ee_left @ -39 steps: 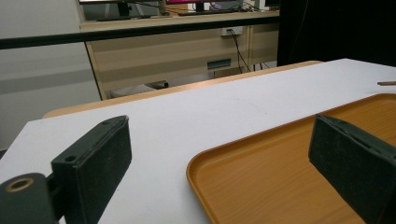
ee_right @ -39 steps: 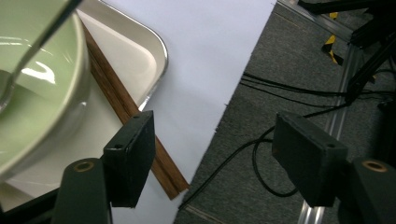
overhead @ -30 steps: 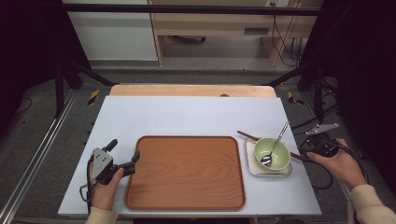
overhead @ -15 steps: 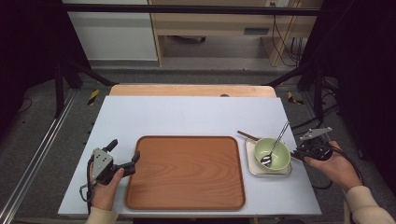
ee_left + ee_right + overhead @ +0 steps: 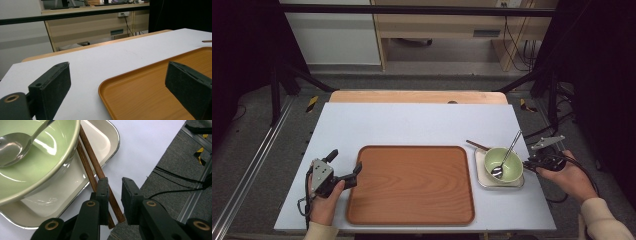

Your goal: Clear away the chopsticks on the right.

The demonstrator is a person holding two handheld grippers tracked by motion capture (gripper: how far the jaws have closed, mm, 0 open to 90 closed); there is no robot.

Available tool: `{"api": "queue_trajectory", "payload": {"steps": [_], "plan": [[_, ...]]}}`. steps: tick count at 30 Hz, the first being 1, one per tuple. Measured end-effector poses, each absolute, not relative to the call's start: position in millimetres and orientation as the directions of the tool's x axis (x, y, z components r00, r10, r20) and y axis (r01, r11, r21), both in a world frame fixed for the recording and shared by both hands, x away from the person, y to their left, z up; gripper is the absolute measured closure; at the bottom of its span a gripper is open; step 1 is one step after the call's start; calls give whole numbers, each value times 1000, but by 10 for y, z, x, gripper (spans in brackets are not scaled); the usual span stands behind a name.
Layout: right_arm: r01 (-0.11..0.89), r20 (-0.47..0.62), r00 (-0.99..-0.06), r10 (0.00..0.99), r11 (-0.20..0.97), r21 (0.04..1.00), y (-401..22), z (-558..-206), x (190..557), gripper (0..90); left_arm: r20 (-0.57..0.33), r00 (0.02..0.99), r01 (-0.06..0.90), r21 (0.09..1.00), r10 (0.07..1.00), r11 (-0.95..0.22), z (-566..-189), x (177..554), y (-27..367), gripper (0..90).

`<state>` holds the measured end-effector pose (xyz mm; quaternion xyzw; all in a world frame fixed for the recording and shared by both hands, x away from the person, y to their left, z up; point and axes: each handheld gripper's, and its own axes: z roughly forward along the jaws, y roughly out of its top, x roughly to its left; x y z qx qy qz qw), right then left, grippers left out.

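The right claw [image 5: 115, 187] has been narrowing around two slim wooden chopsticks [image 5: 96, 173], not yet gripping.

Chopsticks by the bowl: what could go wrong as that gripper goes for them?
1. The right gripper, its jaws just closing, has the chopsticks at its tips with a gap left, so it may catch only one.
2. They run beneath the bowl in its dish. Pulling could tip the bowl and its spoon.
3. Their ends reach the table edge, so a slip could drop them.
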<state>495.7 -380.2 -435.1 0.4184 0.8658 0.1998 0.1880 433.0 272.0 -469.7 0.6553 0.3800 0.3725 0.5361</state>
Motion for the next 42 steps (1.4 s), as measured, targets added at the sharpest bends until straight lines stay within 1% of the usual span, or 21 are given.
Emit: {"api": "queue_trajectory", "payload": {"steps": [8, 14, 17, 19, 20, 22, 25, 27, 28, 30, 36, 42], "plan": [[669, -134, -572, 809, 555, 493, -3772, -4385, 4997, 743, 81, 432, 101, 985, 898, -138, -4697, 4330, 2720, 60], [663, -134, -583, 801, 565, 491, -3760, -4413, 5010, 744, 82, 437, 103, 985, 896, -140, -4700, 4332, 2715, 60], [663, -130, -587, 799, 566, 490, -3759, -4426, 5015, 767, 82, 437, 103, 985, 896, -141, -4700, 4332, 2714, 60], [663, -113, -594, 796, 564, 493, -3751, -4423, 5008, 843, 82, 437, 103, 985, 896, -140, -4700, 4332, 2716, 60], [676, -96, -579, 810, 543, 498, -3737, -4413, 4997, 841, 81, 436, 103, 985, 896, -140, -4700, 4332, 2717, 60], [666, -83, -579, 811, 529, 526, -3752, -4395, 4979, 846, 81, 435, 103, 985, 897, -139, -4699, 4331, 2721, 60], [651, -102, -574, 812, 529, 545, -3784, -4379, 4978, 847, 82, 434, 102, 985, 897, -140, -4697, 4330, 2723, 60], [644, -109, -546, 831, 500, 579, -3824, -4330, 4960, 847, 83, 432, 102, 985, 898, -140, -4697, 4330, 2725, 60], [651, -114, -524, 844, 483, 585, -3834, -4309, 4955, 847, 83, 432, 102, 985, 898, -140, -4697, 4330, 2725, 60], [652, -122, -514, 849, 478, 589, -3856, -4284, 4954, 847, 81, 431, 100, 986, 899, -136, -4697, 4331, 2725, 60], [665, -143, -408, 902, 401, 630, -3969, -4095, 4944, 846, 81, 428, 100, 986, 900, -136, -4701, 4333, 2730, 60], [651, -153, -355, 922, 361, 668, -3972, -3930, 4922, 847, 80, 425, 101, 986, 902, -135, -4705, 4337, 2737, 61]]}}
